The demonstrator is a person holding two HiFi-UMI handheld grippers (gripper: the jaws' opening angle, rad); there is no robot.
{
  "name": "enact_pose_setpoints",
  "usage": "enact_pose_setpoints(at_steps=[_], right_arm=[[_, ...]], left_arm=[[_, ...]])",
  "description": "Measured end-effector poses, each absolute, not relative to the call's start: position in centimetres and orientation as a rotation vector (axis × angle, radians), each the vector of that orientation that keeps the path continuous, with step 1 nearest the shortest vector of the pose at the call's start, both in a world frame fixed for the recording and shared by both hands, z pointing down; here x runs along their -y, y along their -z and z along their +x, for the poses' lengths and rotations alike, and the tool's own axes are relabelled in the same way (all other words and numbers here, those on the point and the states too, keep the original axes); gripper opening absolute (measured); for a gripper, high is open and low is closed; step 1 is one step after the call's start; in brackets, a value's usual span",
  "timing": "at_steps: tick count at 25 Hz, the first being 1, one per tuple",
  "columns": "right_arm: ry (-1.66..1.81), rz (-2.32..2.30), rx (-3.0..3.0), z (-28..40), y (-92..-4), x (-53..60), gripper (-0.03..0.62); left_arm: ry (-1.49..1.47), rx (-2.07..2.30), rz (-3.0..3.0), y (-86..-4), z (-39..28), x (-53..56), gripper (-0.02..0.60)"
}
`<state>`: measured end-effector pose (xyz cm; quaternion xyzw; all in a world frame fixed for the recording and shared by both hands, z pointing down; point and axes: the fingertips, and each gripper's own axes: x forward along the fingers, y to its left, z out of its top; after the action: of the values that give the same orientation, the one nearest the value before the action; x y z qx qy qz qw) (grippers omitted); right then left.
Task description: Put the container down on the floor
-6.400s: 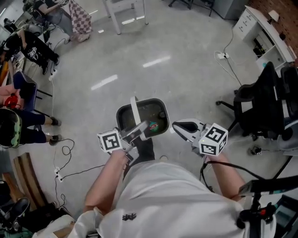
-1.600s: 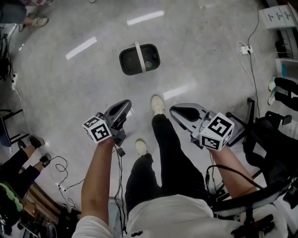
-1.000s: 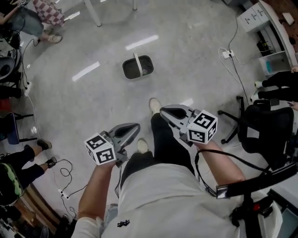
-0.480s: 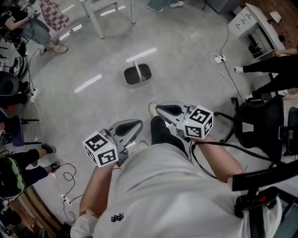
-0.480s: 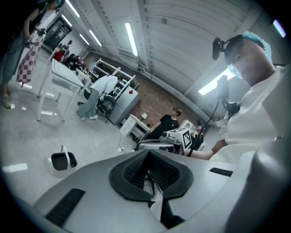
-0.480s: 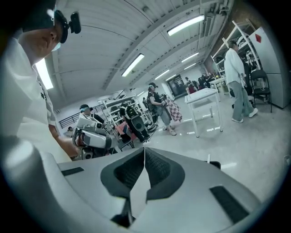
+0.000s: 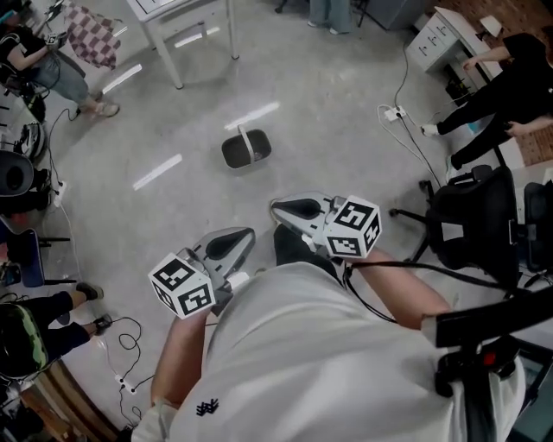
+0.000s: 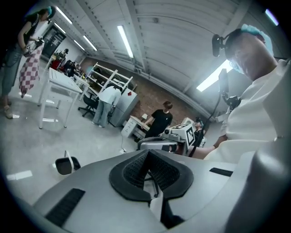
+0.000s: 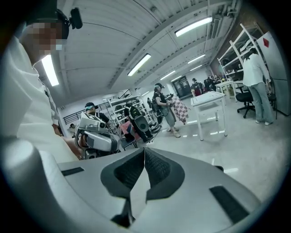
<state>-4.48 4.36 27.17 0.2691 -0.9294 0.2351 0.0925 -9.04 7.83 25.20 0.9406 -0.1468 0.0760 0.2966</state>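
Observation:
The container [image 7: 246, 148] is a dark grey tub with a white handle arched over it. It stands upright on the grey floor, well ahead of me and apart from both grippers. It appears small in the left gripper view, where the container [image 8: 66, 164] sits low at the left. My left gripper [image 7: 245, 233] is held up near my body, shut and empty. My right gripper [image 7: 278, 210] is beside it, also shut with nothing in it. Both pairs of pads meet at the tips: left gripper [image 8: 148, 152], right gripper [image 9: 144, 150].
A white table [image 7: 181, 13] stands beyond the container. A black office chair [image 7: 471, 224] is at the right, with a cable and power strip [image 7: 393, 112] on the floor near it. People stand at the left edge and at the upper right [image 7: 497, 82].
The container left the left gripper and now rests on the floor. Since a second ago I have risen and drawn back, so it looks smaller and farther. Both grippers stay shut.

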Motion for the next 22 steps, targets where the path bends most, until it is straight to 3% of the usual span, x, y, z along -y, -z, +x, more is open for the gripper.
enact_pose_setpoints(at_steps=[22], right_arm=[[-0.684, 0.766, 2.761, -5.8, -27.7, -4.4, 0.017]], left_arm=[[-0.225, 0.384, 2.445, -27.1, -9.3, -7.9, 0.009]])
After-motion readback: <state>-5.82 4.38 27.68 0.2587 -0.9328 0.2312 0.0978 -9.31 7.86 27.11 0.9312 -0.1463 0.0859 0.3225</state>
